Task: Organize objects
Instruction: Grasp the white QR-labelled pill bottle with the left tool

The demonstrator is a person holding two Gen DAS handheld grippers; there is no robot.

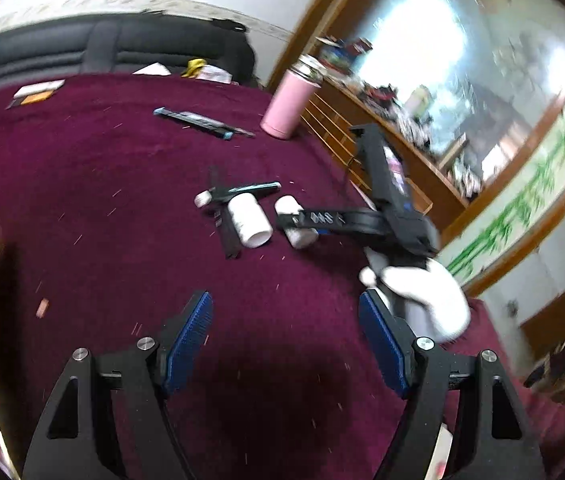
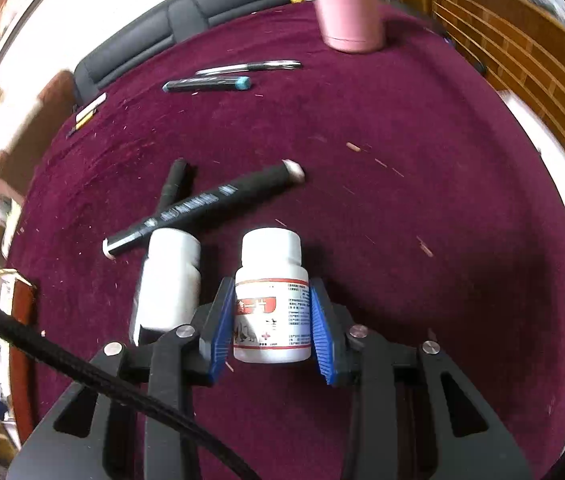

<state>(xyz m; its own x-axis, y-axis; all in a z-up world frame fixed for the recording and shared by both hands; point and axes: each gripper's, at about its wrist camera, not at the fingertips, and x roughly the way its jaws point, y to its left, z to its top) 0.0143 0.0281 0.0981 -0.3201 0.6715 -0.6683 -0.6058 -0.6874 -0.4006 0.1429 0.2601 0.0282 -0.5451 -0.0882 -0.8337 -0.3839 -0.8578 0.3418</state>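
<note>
The right gripper (image 2: 271, 316) has its blue pads on both sides of a white pill bottle (image 2: 271, 300) and pinches it. The bottle lies on the dark red tablecloth (image 2: 422, 184). A second white bottle (image 2: 168, 280) lies just beside it on the left, touching a black marker (image 2: 202, 204) that lies across another marker. The cloth to the right of the held bottle is bare out to the round edge. The left gripper (image 1: 285, 338) is spread wide with nothing in it, over bare cloth. A pink flask (image 1: 290, 100) stands near the far edge, with two pens (image 2: 226, 76) close by.
</note>
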